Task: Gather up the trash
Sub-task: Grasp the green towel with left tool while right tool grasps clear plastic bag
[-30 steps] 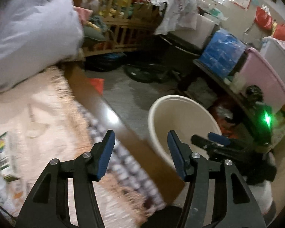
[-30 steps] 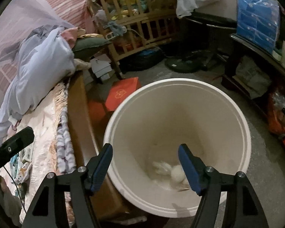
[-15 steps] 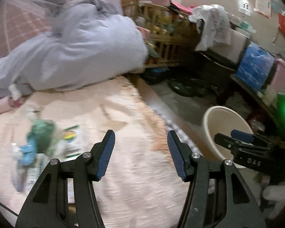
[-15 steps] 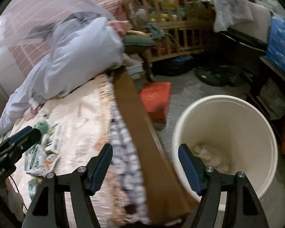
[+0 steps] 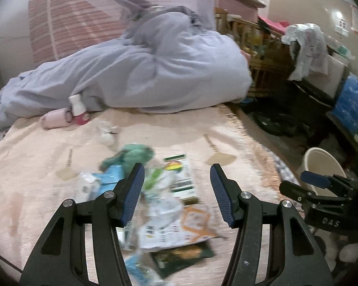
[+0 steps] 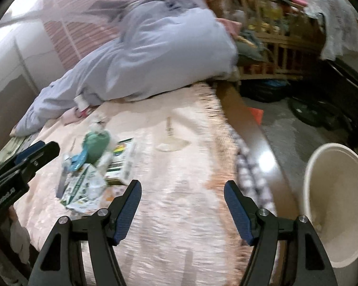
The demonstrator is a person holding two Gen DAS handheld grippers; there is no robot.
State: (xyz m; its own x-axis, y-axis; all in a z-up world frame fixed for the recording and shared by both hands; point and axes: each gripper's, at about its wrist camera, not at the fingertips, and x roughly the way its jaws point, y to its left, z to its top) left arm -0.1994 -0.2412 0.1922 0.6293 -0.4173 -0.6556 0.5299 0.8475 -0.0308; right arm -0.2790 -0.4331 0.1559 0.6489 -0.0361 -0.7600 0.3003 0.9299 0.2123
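A pile of trash (image 5: 169, 205) lies on the pink bedspread (image 5: 35, 166): paper wrappers, a green-and-white carton (image 5: 181, 176), a crumpled green bag (image 5: 133, 155) and a dark packet (image 5: 181, 257). My left gripper (image 5: 176, 190) is open and empty just above the pile. The pile also shows in the right wrist view (image 6: 93, 166), left of my right gripper (image 6: 182, 205), which is open and empty over bare bedspread (image 6: 179, 157). A cream bucket (image 6: 336, 202) stands on the floor right of the bed; it also shows in the left wrist view (image 5: 322, 164).
A lavender duvet (image 5: 155, 66) is heaped at the back of the bed, with a pink bottle (image 5: 77, 109) and a pink roll (image 5: 55, 119) before it. A wooden bed rail (image 6: 245, 121) edges the bed. A wooden crib (image 6: 274, 40) and cluttered shelves (image 5: 346, 100) stand beyond.
Both grippers have swung left from over the bucket to over the bed. The trash pile has come into view under my left gripper. Both stay open.
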